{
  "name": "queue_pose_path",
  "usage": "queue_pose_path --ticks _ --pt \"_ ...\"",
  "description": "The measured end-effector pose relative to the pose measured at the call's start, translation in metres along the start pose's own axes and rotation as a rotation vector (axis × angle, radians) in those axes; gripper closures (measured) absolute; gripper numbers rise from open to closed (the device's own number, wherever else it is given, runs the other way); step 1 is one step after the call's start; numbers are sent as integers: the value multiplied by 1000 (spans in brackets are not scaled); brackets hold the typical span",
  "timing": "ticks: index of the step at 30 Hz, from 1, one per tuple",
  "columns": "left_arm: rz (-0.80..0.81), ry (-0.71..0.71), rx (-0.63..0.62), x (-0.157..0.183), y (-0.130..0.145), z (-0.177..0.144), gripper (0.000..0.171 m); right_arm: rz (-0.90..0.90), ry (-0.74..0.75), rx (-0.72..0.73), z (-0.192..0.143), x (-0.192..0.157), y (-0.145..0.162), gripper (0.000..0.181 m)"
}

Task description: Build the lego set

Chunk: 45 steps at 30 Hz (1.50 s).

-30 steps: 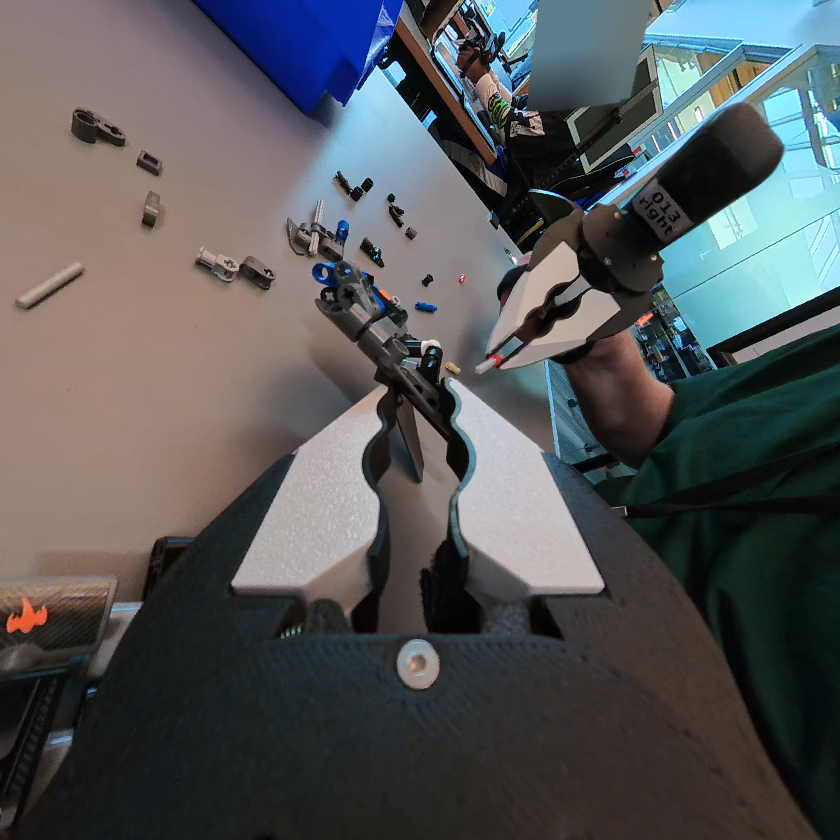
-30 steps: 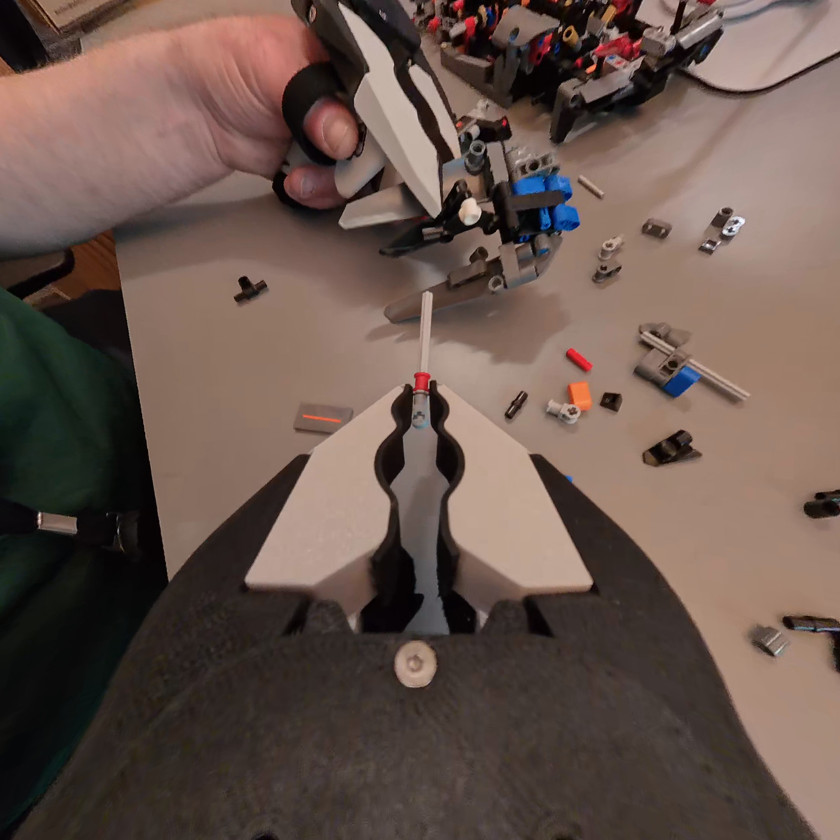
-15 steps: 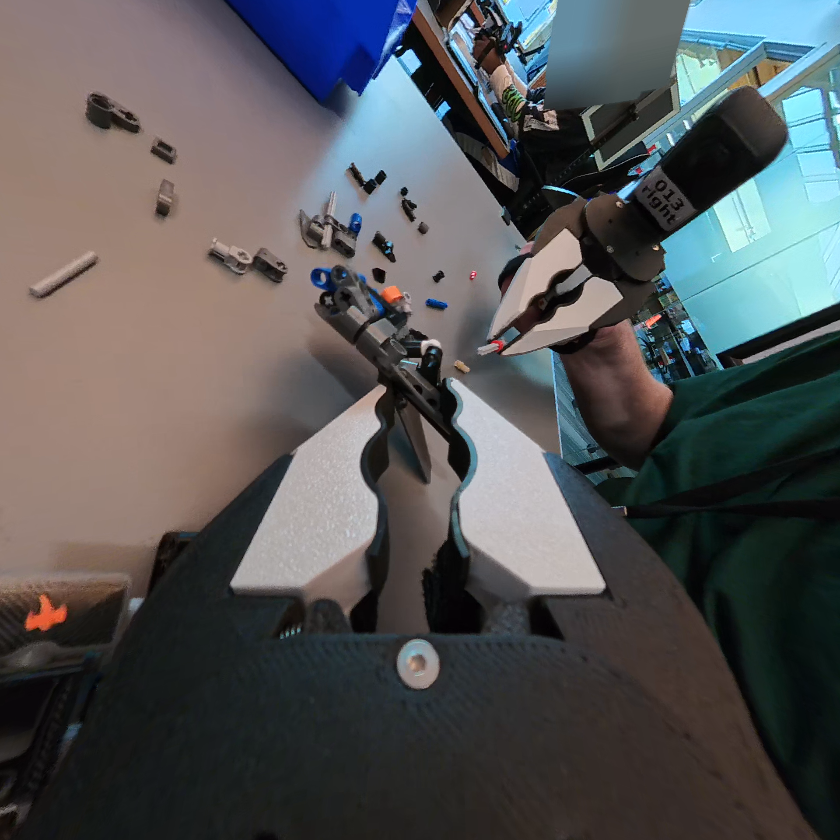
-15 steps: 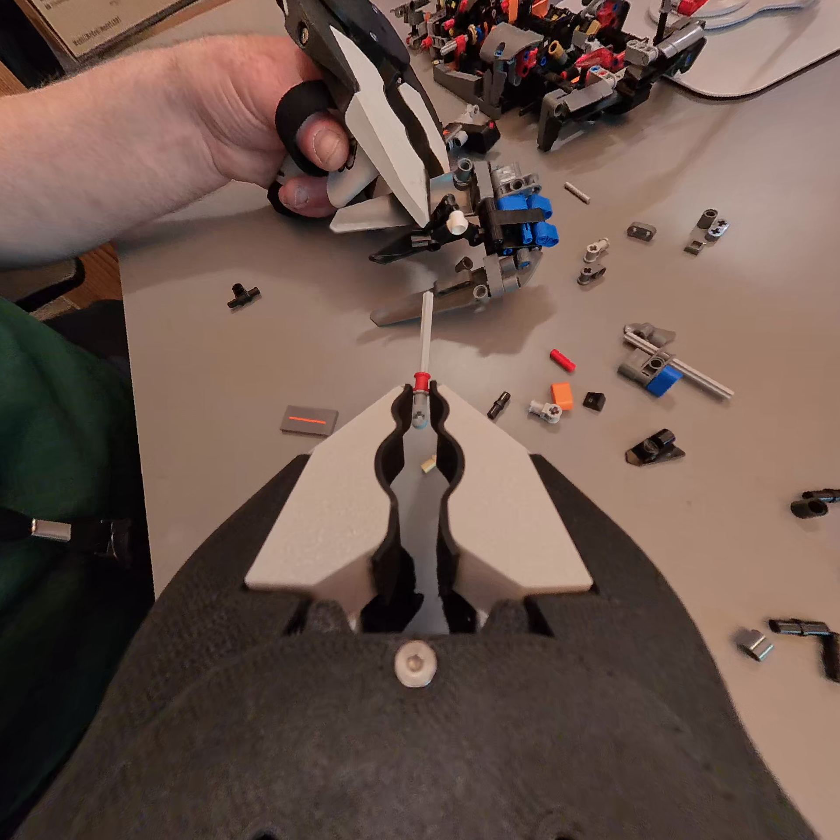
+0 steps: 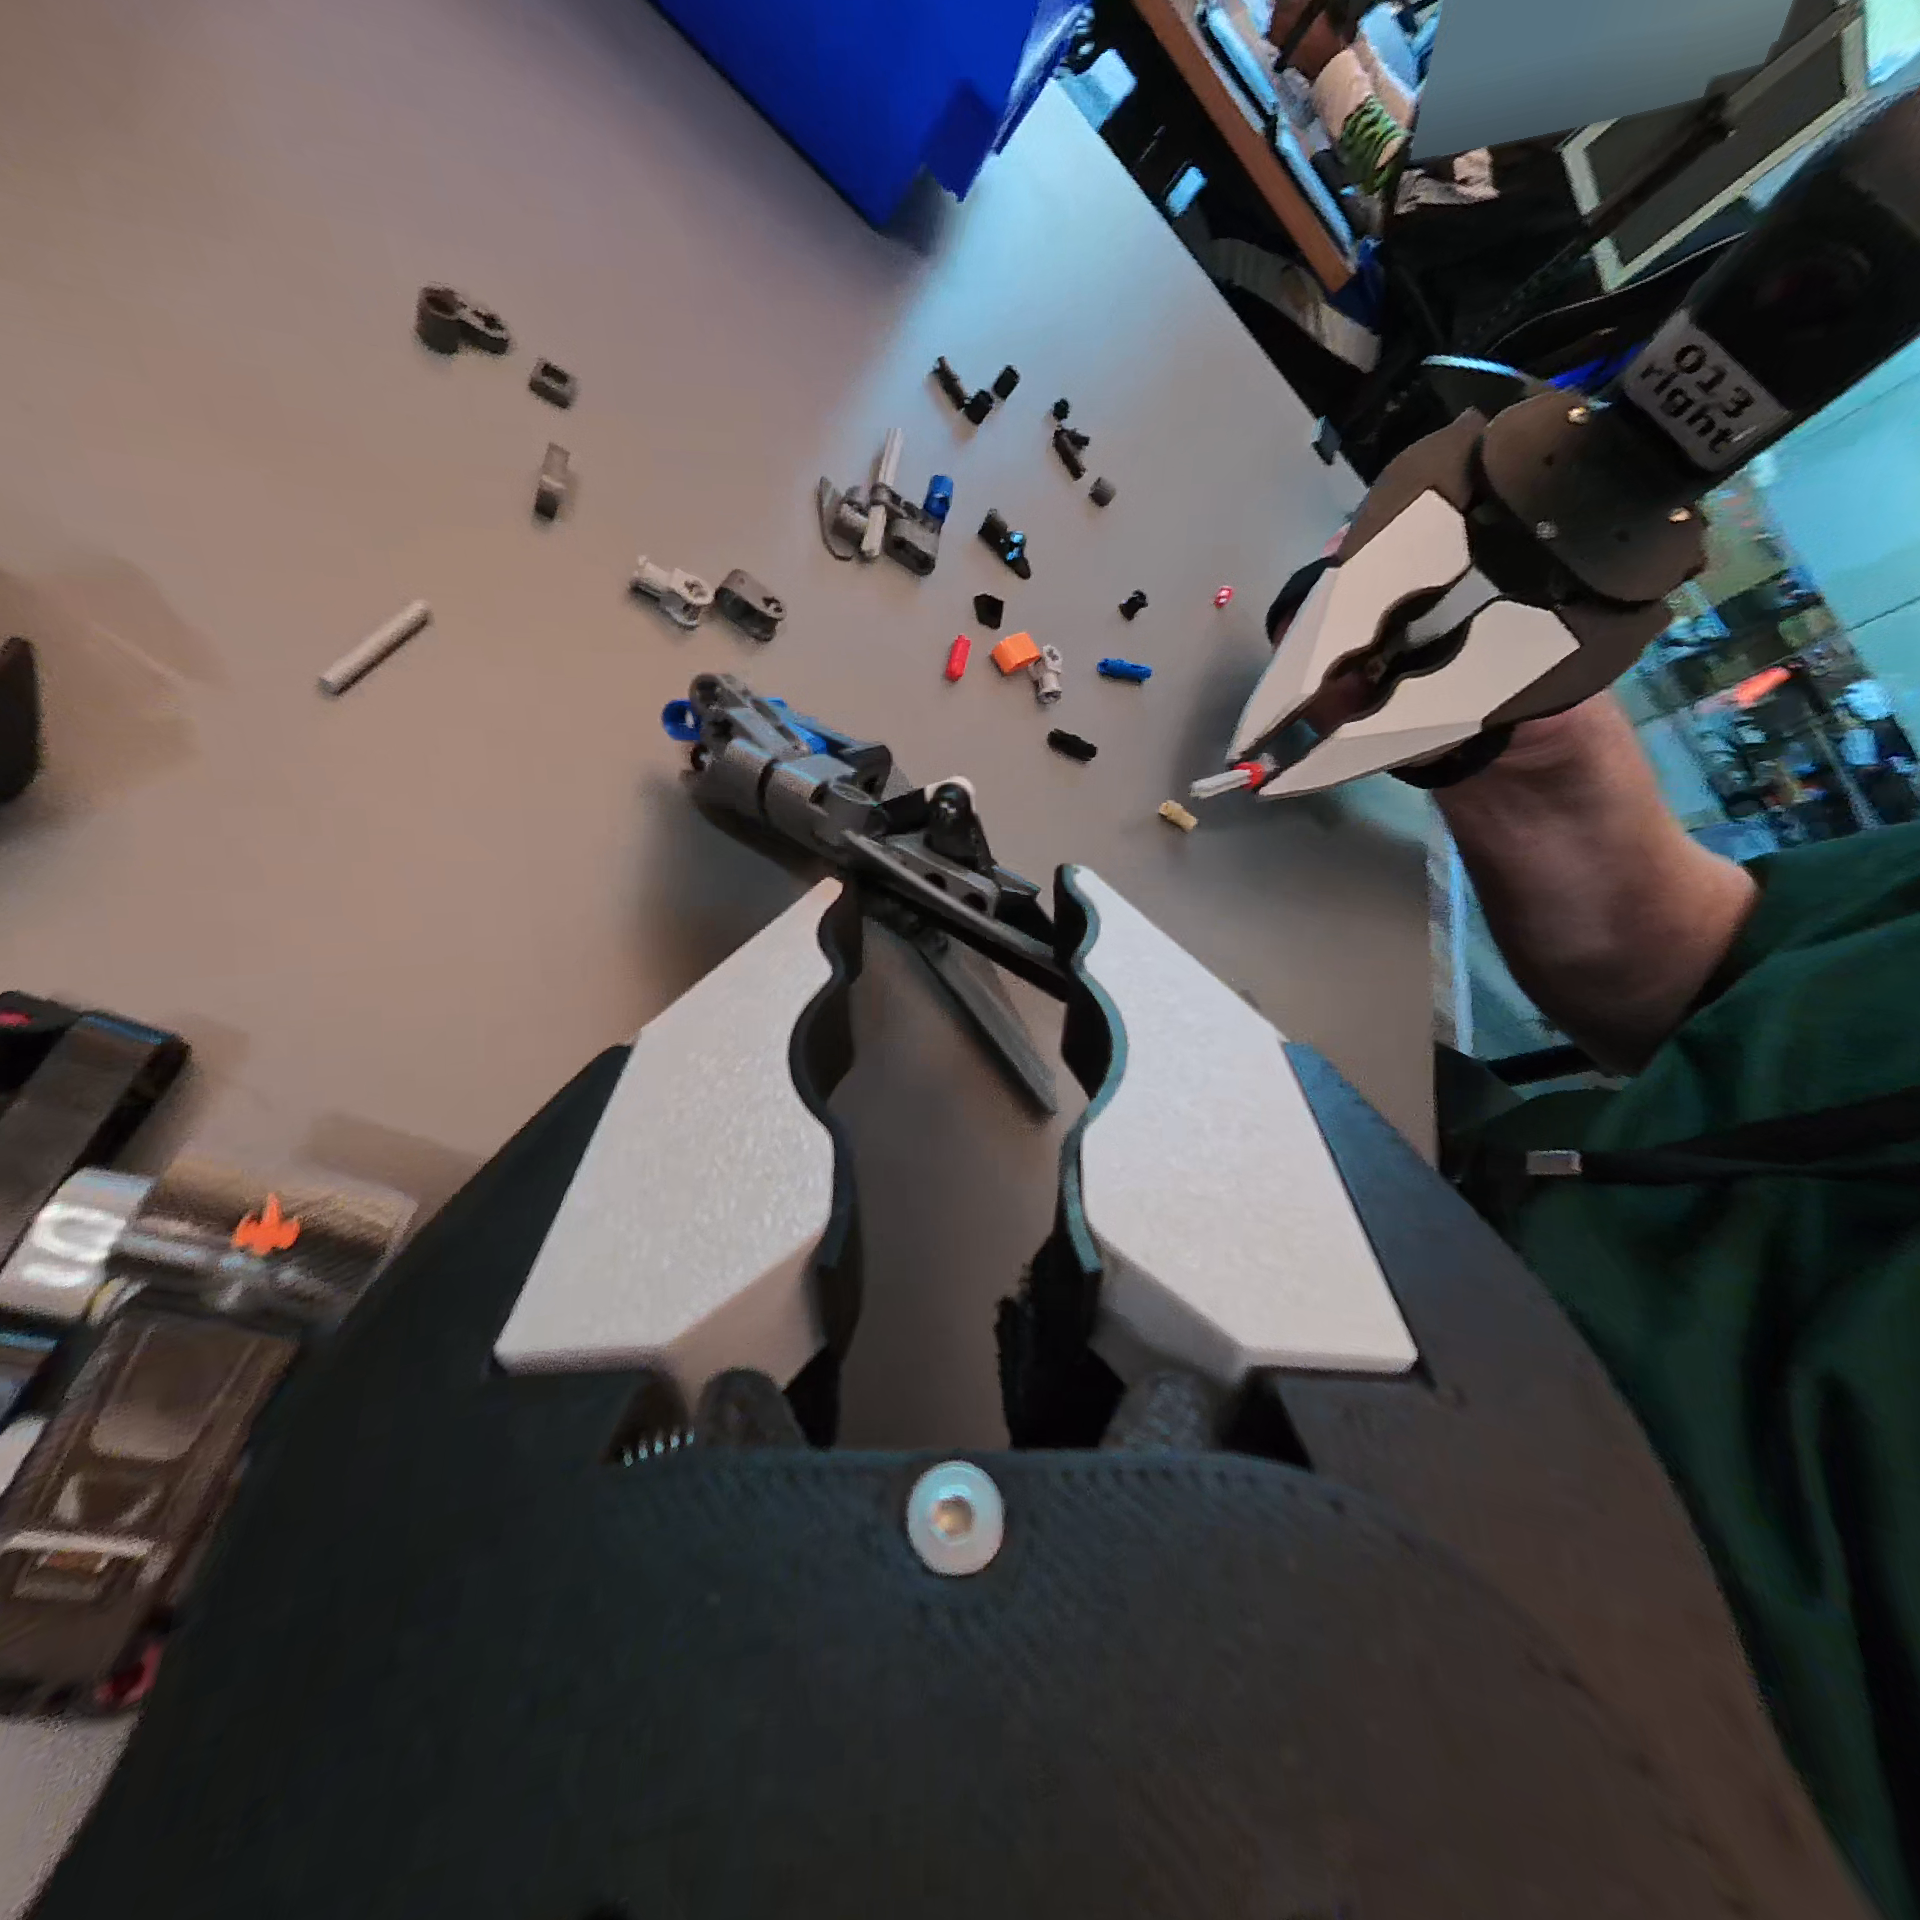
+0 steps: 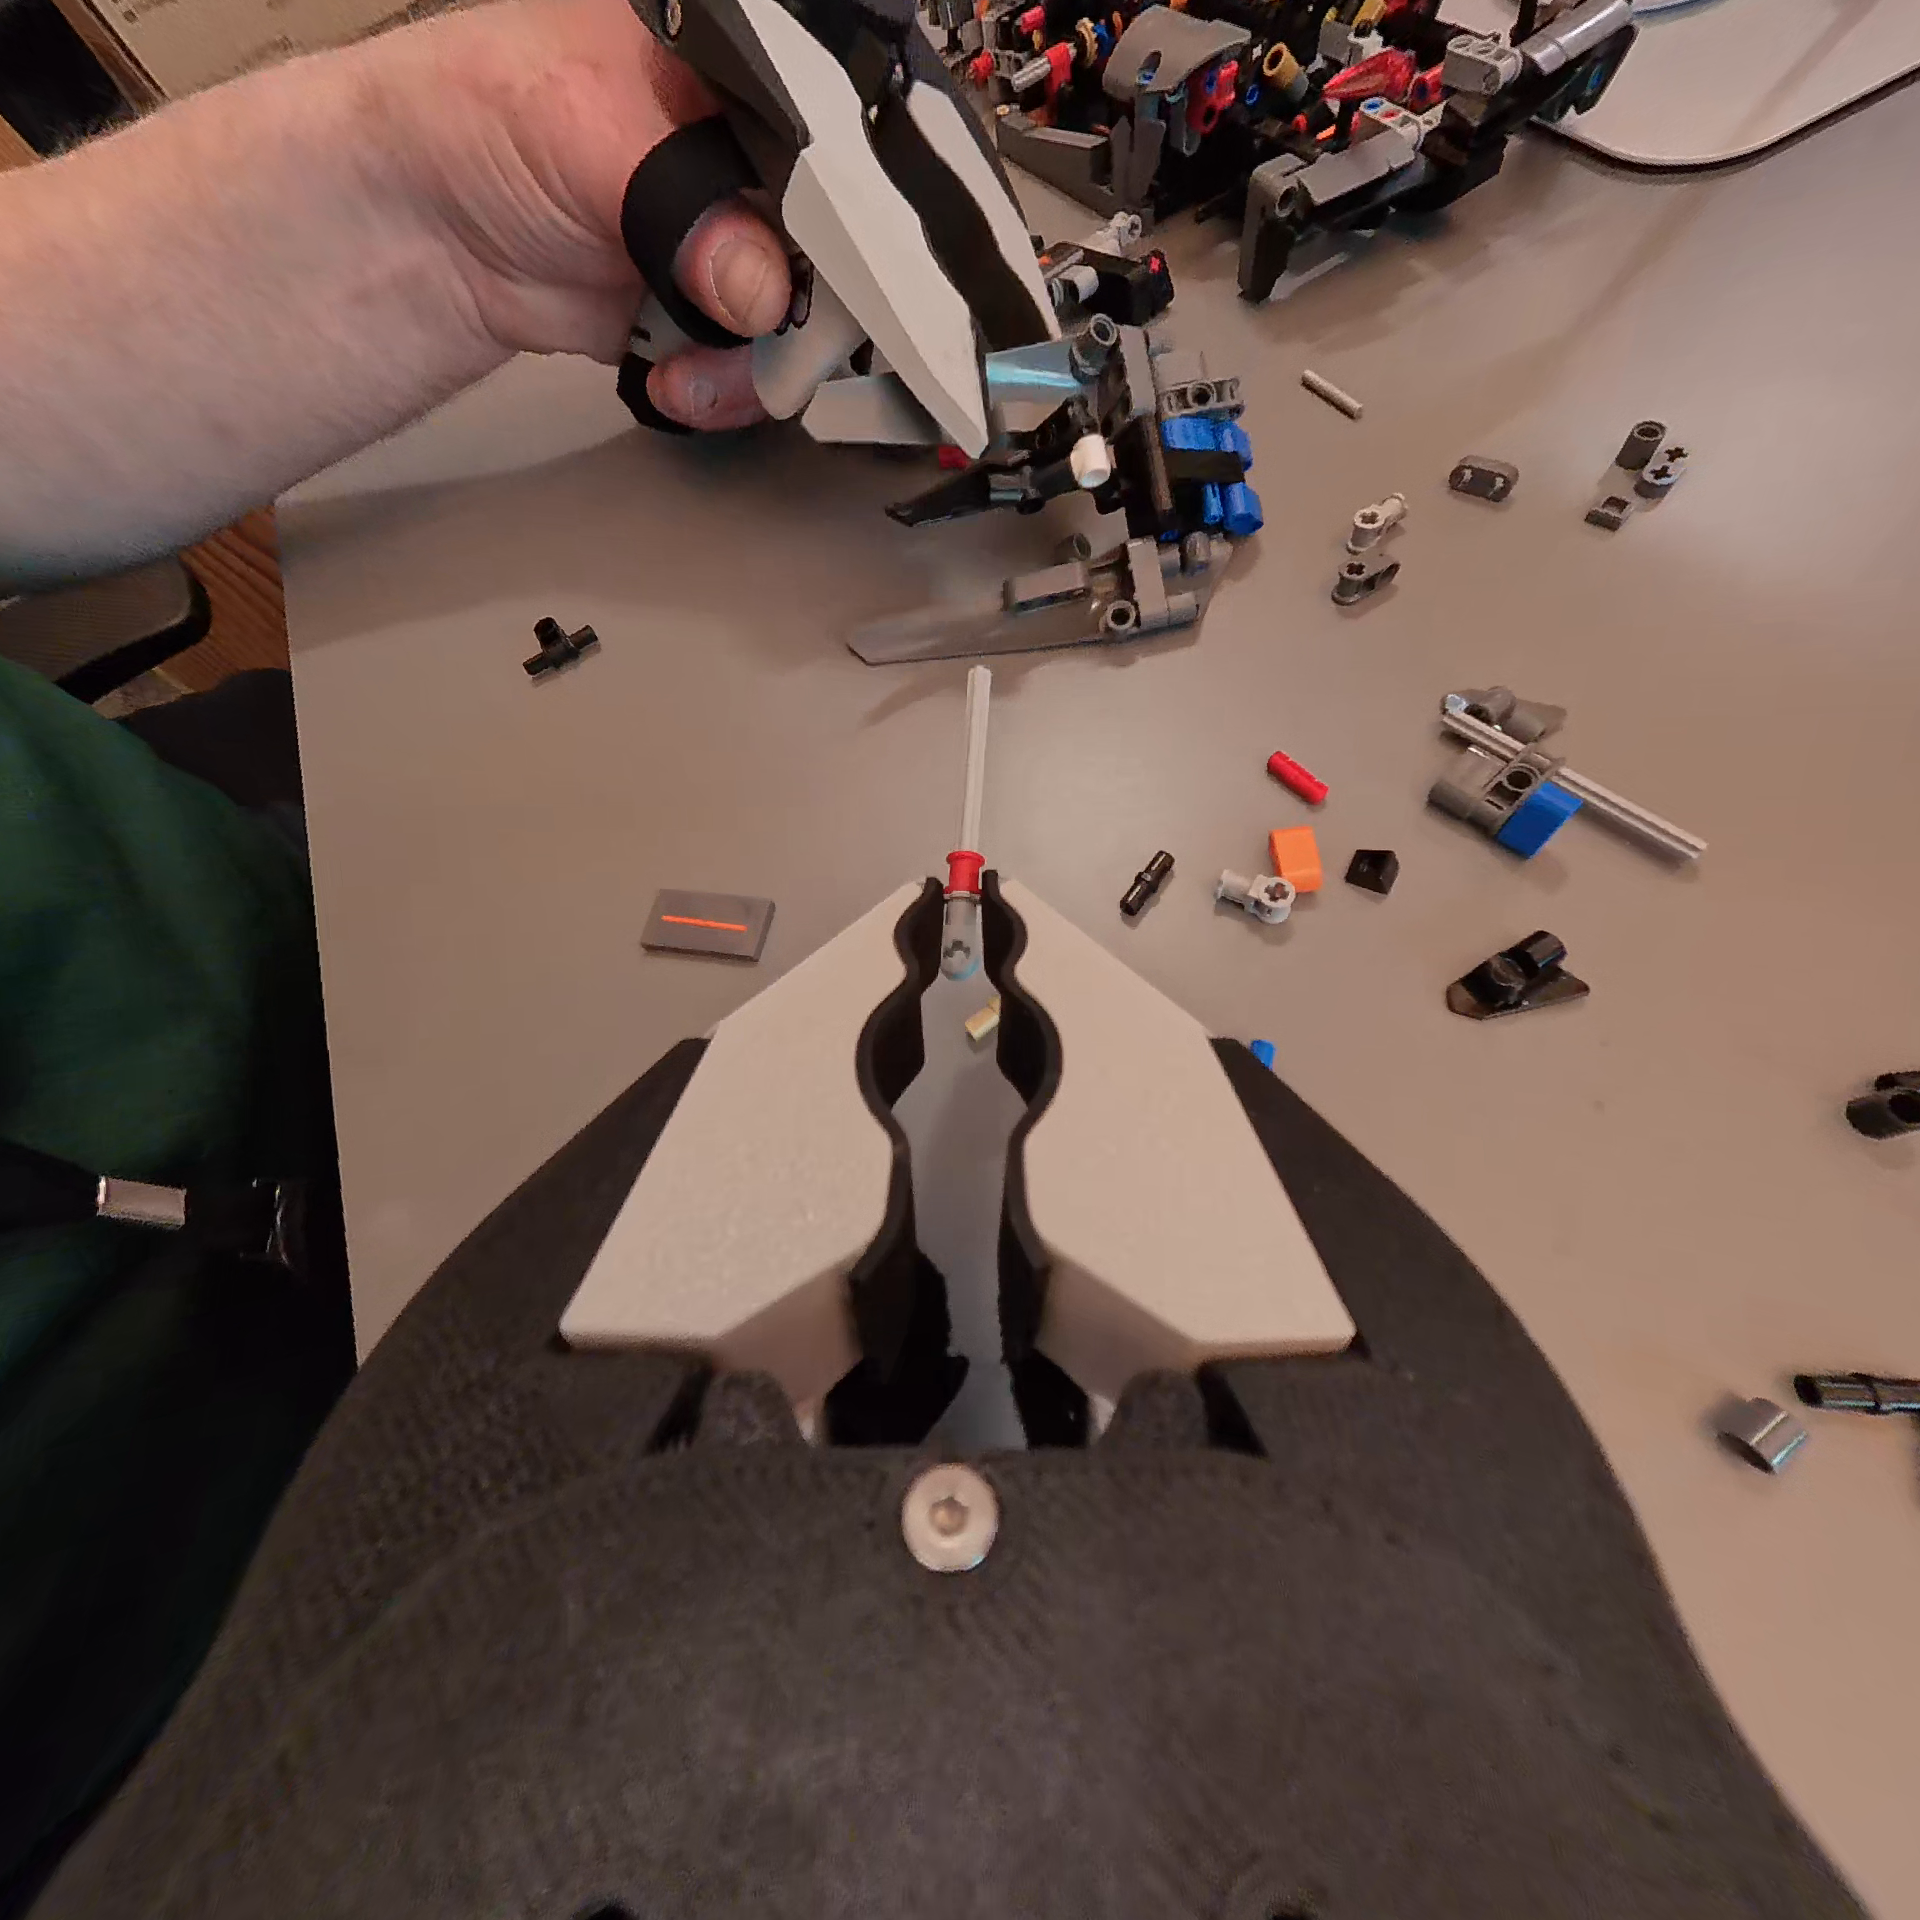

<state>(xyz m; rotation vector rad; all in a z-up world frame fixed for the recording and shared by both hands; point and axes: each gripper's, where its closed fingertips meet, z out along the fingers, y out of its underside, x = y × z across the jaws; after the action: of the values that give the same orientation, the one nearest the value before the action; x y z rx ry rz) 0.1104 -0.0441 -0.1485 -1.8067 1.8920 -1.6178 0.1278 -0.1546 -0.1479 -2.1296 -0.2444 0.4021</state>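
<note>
The table (image 6: 1558, 1195) is grey and carries loose parts across its surface. A large multicolour model (image 6: 1299, 114) stands at its far edge in the right wrist view.

The left gripper (image 5: 951, 894) has its jaws part-way open with the black end of the sub-assembly (image 5: 821, 790) between the fingertips, each tip at a side of it. The sub-assembly is grey, black and blue, with a white pin; its grey wedge base (image 6: 1039, 613) appears to rest on the table.

The right gripper (image 6: 961, 883) has its jaws nearly closed, clamping a pale axle (image 6: 975, 748) at the fingertips. A red bush (image 6: 963, 871) sits on the axle just ahead of the tips. The axle points at the wedge base, its tip just short of it.

Loose parts to the right of the axle:
- grey-and-blue connector on a long axle (image 6: 1527, 790)
- black wedge piece (image 6: 1517, 977)
- dark tile with a red line (image 6: 709, 923), left of the right gripper
- orange piece (image 6: 1295, 857)
- red pin (image 6: 1297, 777)
- black pin (image 6: 1146, 883)
- tan pin (image 6: 982, 1018), visible between the right gripper's fingers
</note>
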Motion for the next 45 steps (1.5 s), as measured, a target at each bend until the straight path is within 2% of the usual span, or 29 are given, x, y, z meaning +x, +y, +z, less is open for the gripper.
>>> queue_pose_path --ticks 4,8,11,13,16,19,22,25,30,36,39,42,45 --pt "60 -96 -64 -9 7 -6 127 -1 -6 -13 2 -1 3 177" --pt "66 -123 -31 -12 -1 -19 118 -3 -12 -23 4 -4 4 176" --pt "80 -197 -12 -16 -5 -31 110 -3 -9 -34 6 -6 5 176" --pt "133 -245 13 -9 -8 -36 106 -2 0 -52 8 -6 7 176" --pt "228 -367 -24 -5 -2 -37 101 -7 -9 -61 13 -10 6 176" --pt "311 -456 -78 -4 10 -29 102 -8 -14 -61 18 -11 4 176" --pt "377 -532 -122 -12 19 -22 114 -7 -14 -64 22 -12 3 177" --pt "384 -541 -109 -13 18 -19 128 -8 -11 -76 24 -13 3 176" --pt "405 -545 -113 -16 18 -21 134 -5 -10 -97 27 -14 5 177" --pt "375 -506 -38 -9 12 -30 117 1 -47 -168 37 -20 13 176" --pt "364 -495 -39 -9 18 -34 116 -6 -49 -200 42 -21 17 163" --pt "355 -487 -41 -10 23 -37 116 19 -36 -159 42 -18 4 157" --pt "356 -480 -18 -9 23 -41 118 16 43 -144 44 -3 -9 153"
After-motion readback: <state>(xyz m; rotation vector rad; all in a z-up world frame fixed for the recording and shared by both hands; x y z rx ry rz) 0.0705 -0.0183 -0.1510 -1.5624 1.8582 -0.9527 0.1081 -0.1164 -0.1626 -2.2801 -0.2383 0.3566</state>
